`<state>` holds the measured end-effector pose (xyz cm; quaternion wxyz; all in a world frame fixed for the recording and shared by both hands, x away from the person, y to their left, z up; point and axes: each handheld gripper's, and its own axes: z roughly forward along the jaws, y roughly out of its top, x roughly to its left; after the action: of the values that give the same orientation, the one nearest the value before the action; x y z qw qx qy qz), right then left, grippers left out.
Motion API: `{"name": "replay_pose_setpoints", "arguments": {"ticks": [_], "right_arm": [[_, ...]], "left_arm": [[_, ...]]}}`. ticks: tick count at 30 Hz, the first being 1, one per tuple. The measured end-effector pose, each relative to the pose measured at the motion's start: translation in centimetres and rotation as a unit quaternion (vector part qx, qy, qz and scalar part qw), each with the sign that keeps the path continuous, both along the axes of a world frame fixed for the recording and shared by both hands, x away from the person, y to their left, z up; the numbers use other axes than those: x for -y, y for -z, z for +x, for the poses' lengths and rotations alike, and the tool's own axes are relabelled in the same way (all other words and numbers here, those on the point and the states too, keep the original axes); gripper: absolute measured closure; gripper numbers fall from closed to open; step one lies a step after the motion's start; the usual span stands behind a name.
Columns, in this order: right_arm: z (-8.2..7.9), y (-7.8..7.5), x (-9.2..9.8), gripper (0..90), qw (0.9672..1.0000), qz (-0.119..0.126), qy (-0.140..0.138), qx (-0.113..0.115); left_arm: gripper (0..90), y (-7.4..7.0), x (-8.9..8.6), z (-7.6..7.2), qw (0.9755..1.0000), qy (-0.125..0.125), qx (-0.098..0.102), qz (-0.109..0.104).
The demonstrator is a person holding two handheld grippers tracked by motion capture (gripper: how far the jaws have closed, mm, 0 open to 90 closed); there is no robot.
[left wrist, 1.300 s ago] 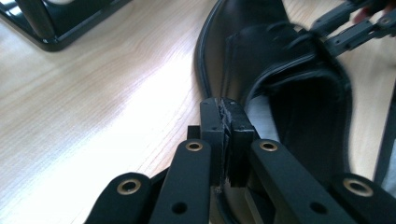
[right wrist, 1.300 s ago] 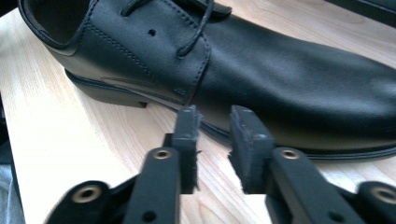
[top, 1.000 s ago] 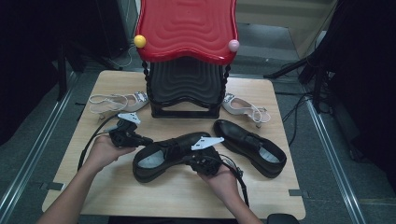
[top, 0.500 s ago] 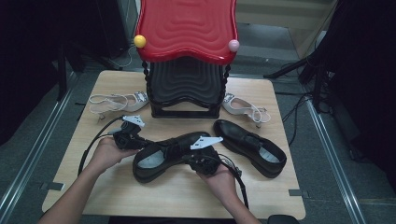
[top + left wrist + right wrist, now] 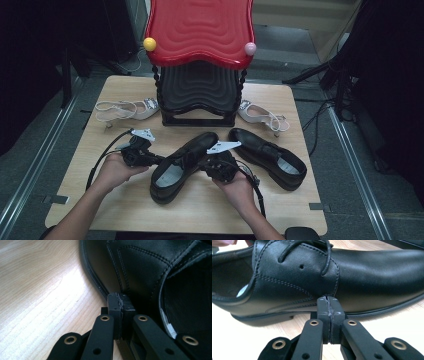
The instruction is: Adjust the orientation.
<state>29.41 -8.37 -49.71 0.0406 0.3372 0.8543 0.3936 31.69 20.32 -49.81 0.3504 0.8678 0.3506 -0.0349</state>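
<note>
Glossy stitched black leather shoe

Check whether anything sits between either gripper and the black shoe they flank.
Nothing visible does. The left gripper and right gripper, both shut with nothing between the jaws, meet the near black shoe from opposite sides, with only bare table around them. The other black shoe lies clear to the right.

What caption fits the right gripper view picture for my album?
Shut fingers of the right gripper meet the side of a black shoe.
</note>
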Motion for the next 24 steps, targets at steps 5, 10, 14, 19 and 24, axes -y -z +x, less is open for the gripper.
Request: {"name": "replay_pose_setpoints", "arguments": {"ticks": [5,10,14,19,24], "right_arm": [[0.6,0.0,-0.2,90.0,1.0000,-0.004,0.001,0.000],[1.5,-0.1,-0.2,90.0,0.9999,-0.008,0.011,-0.001],[2.0,-0.1,-0.1,90.0,0.9998,-0.007,0.017,-0.005],[2.9,-0.3,-0.1,90.0,0.9996,-0.010,0.026,-0.007],[3.4,-0.4,-0.1,90.0,0.9993,-0.015,0.033,-0.006]], "left_arm": [[90.0,0.0,0.0,-0.6,0.9999,-0.011,-0.001,-0.005],[90.0,0.1,0.3,-1.2,0.9998,-0.015,-0.003,-0.011],[90.0,0.2,0.9,-1.5,0.9997,-0.018,-0.008,-0.013],[90.0,0.4,1.7,-2.0,0.9995,-0.021,-0.010,-0.019],[87.1,0.4,1.9,-2.0,0.9992,-0.030,-0.013,-0.023]]}}
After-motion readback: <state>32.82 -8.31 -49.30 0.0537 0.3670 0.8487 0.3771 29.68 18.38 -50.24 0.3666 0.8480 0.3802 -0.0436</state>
